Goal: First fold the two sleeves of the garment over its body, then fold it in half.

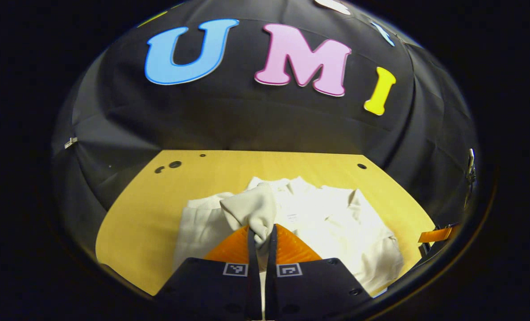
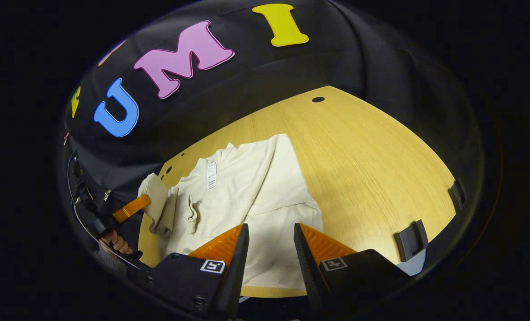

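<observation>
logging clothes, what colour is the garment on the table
Cream white garment, clearest in the right gripper view.

A white label (image 2: 211,174) sits inside the neck of the cream garment (image 2: 247,196), its print too small to read, and square black-and-white markers (image 1: 235,269) sit on the gripper bodies.

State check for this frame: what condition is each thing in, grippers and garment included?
left gripper: shut on the sleeve, holding it lifted.
right gripper: open, holding nothing, above the garment.
sleeve: pinched, bunched, raised off the table.
garment: lying rumpled, not yet folded in half.
table: bearing the garment.
</observation>
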Action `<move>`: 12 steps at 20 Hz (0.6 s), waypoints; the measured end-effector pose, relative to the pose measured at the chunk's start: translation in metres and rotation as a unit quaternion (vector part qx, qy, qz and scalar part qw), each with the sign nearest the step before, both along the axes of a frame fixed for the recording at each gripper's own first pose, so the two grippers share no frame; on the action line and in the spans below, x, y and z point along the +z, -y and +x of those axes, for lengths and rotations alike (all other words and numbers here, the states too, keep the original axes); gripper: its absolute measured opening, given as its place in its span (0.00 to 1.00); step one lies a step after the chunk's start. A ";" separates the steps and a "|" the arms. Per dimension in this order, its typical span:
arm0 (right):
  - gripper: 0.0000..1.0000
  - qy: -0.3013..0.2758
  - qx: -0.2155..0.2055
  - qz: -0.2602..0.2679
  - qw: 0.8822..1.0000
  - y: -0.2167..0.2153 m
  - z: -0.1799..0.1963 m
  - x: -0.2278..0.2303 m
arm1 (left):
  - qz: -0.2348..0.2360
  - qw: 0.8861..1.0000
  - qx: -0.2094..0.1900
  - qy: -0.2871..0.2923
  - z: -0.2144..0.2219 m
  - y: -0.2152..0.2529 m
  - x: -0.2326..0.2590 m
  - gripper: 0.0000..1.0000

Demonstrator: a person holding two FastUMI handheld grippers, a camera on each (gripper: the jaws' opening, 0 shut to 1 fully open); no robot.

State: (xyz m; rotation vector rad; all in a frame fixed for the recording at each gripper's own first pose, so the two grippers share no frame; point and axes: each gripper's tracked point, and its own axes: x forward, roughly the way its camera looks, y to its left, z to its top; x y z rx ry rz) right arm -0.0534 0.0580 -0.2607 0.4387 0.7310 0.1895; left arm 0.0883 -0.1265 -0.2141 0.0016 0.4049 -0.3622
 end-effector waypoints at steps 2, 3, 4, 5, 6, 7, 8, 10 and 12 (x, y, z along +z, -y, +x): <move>0.62 -0.006 0.003 0.001 1.000 0.009 0.001 -0.006 | 0.004 1.000 -0.023 -0.001 -0.005 0.033 -0.006 0.09; 0.62 -0.010 0.004 0.001 1.000 0.012 0.001 -0.009 | 0.007 0.999 -0.033 -0.001 -0.007 0.048 -0.009 0.09; 0.62 -0.015 0.006 0.001 1.000 0.015 0.001 -0.014 | 0.010 0.999 -0.043 -0.004 -0.007 0.063 -0.015 0.08; 0.63 -0.020 0.009 0.001 1.000 0.017 0.000 -0.017 | 0.017 0.999 -0.050 -0.008 -0.007 0.075 -0.024 0.08; 0.63 -0.027 0.012 0.001 1.000 0.018 0.000 -0.022 | 0.023 0.998 -0.057 -0.014 -0.009 0.088 -0.034 0.09; 0.63 -0.032 0.015 -0.001 0.999 0.019 0.000 -0.026 | 0.027 0.998 -0.061 -0.016 -0.009 0.096 -0.041 0.09; 0.62 -0.035 0.018 -0.006 0.999 0.021 -0.001 -0.030 | 0.035 0.997 -0.066 -0.020 -0.009 0.104 -0.053 0.09; 0.63 -0.042 0.025 -0.012 0.999 0.023 -0.004 -0.037 | 0.053 0.995 -0.071 -0.035 -0.011 0.116 -0.074 0.14; 0.63 -0.048 0.030 -0.010 0.998 0.023 -0.006 -0.040 | 0.069 0.993 -0.073 -0.058 -0.013 0.120 -0.096 0.19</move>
